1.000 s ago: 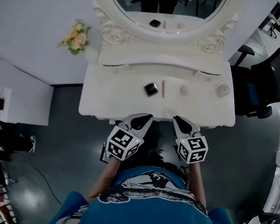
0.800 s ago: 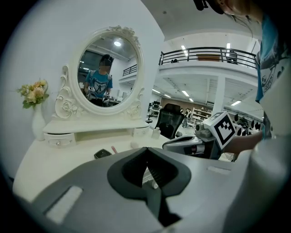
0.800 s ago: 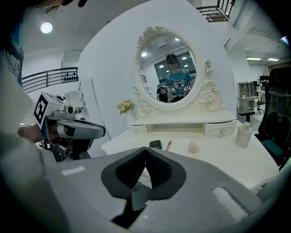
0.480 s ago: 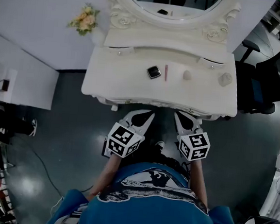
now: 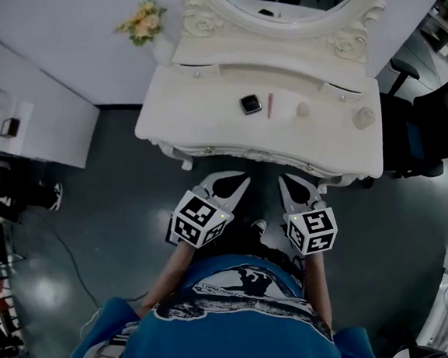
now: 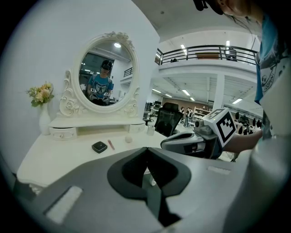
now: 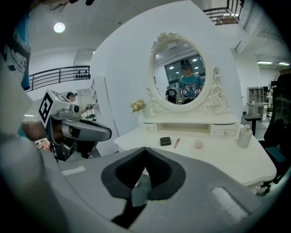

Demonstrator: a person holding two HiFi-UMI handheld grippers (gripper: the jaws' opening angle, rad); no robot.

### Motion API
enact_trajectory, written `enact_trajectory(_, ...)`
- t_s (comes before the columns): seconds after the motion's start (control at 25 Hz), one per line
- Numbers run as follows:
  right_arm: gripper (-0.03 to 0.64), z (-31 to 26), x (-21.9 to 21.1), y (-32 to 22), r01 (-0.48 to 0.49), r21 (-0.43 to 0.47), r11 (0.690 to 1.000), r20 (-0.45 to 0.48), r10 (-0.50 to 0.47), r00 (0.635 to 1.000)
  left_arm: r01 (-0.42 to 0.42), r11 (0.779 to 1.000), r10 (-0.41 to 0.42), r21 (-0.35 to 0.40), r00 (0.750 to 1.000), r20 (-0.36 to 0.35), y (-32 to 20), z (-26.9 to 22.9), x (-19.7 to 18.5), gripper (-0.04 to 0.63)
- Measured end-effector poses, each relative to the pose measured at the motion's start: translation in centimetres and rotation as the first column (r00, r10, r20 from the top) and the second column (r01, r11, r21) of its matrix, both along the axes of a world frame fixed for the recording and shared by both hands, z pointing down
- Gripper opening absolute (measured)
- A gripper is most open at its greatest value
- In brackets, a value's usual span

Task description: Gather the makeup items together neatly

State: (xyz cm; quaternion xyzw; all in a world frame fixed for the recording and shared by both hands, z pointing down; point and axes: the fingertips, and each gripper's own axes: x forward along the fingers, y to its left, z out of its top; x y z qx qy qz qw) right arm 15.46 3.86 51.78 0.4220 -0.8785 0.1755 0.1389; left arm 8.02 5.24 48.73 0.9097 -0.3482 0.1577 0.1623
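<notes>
The left hand-held gripper (image 5: 239,180) and right hand-held gripper (image 5: 284,181) hang clenched and empty short of the white vanity counter (image 5: 190,124), where the black square compact (image 5: 251,104), slim pink stick (image 5: 269,106) and pale round sponge (image 5: 303,109) sit close in a row, seemingly grouped, while the small clear bottle (image 5: 362,118) stands apart at the right.

I hold my L gripper (image 5: 236,181) & R gripper (image 5: 287,184) side by side close in front of me, both aimed fwd & slightly down, jaws pressed together w/ nothing between.
</notes>
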Motion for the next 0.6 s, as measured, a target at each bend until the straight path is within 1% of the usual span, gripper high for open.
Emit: enact_trajectory(0.6, 0.002, -0.3, -0.7, 2.1, 0.041, 0.014, 0.999, -0.014, -0.041, 0.999, -0.002, 1.000, 0.002, 0.004, 1.000, 0.003, 2.2, 0.3, 0.3, 0.012)
